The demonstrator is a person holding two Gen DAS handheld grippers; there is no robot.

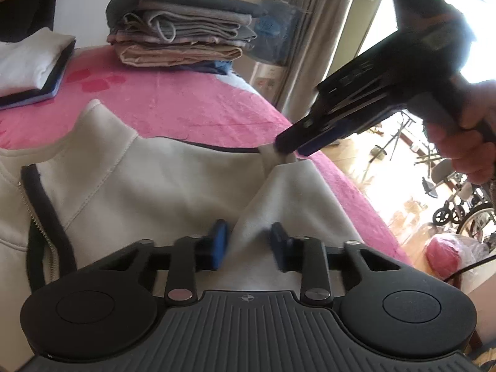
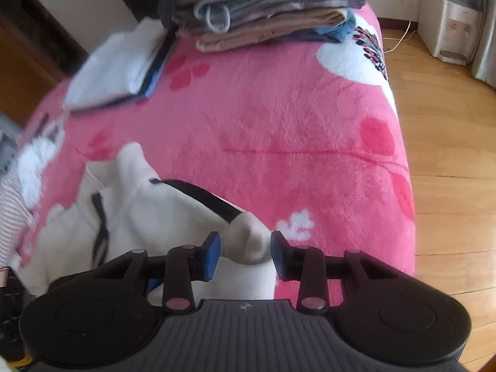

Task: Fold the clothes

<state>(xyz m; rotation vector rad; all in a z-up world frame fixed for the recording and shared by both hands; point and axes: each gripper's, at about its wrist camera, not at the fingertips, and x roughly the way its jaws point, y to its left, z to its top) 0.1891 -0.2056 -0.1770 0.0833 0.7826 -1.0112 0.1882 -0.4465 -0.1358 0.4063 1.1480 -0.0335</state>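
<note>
I have the cream jacket lying on the pink bed, soft, thick and limp, so I grip its edge: left tool looks closed on a raised fold, right tool half open around bunched cloth, grip unclear

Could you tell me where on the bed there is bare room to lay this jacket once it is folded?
The widest bare blanket lies between the cream jacket, the tall stack and the bed's floor-side edge. The far side is crowded: that stack and the white pile sit close together.
</note>
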